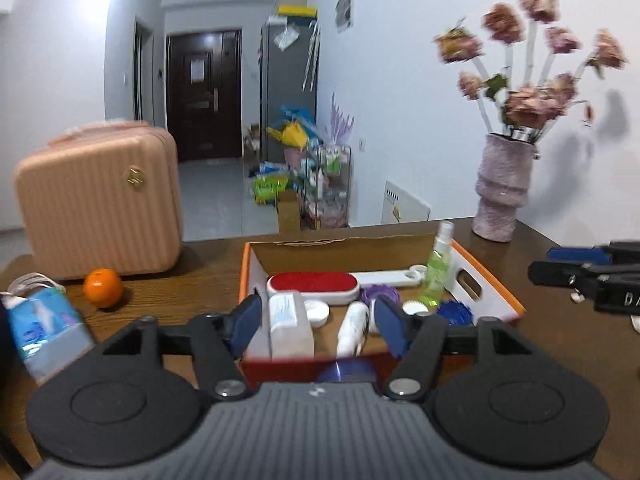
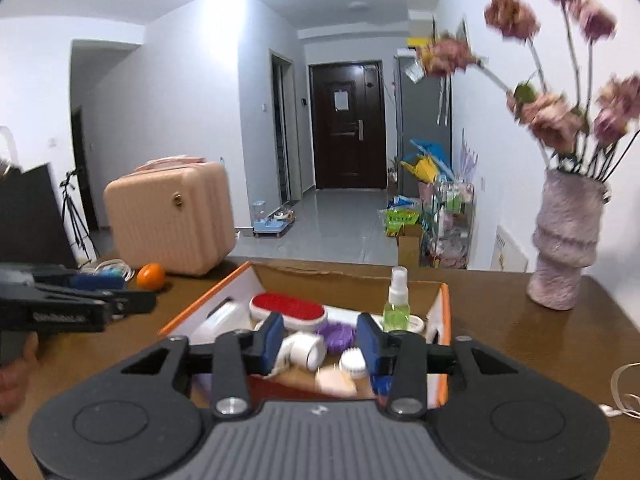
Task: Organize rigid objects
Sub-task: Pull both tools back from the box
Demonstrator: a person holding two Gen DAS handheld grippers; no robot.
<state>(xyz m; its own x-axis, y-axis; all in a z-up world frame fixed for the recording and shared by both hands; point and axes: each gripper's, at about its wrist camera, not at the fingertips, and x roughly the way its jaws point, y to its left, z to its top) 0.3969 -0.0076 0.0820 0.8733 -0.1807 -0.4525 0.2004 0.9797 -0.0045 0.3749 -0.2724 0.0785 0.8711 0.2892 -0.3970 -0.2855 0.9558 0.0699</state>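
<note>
Both grippers hover at the near edge of the cardboard box [image 1: 486,280], which sits on the brown table [image 1: 192,280] and already holds most of the clutter. The left gripper [image 1: 316,322] has its jaws parted with nothing between the blue pads, and so does the right gripper [image 2: 320,342]; neither grips anything.

Straight ahead of the left gripper, inside the box, a white carton [image 1: 290,326] stands at the near left, and a white bottle [image 1: 352,328] lies beside it with its long axis running near to far, roughly in line with the gripper's reach. Farther back, the red-topped brush [image 1: 314,288] lies with its long axis left to right, and a green spray bottle [image 1: 438,270] stands upright at the far right of the box.

Outside the box, an orange [image 1: 103,287] rests on the table to the left, near the pink case [image 1: 100,204]. It is probably the next thing to gather, though motion blur makes that uncertain. The left gripper is clearly nearer to it; the orange lies left of and slightly beyond that gripper
</note>
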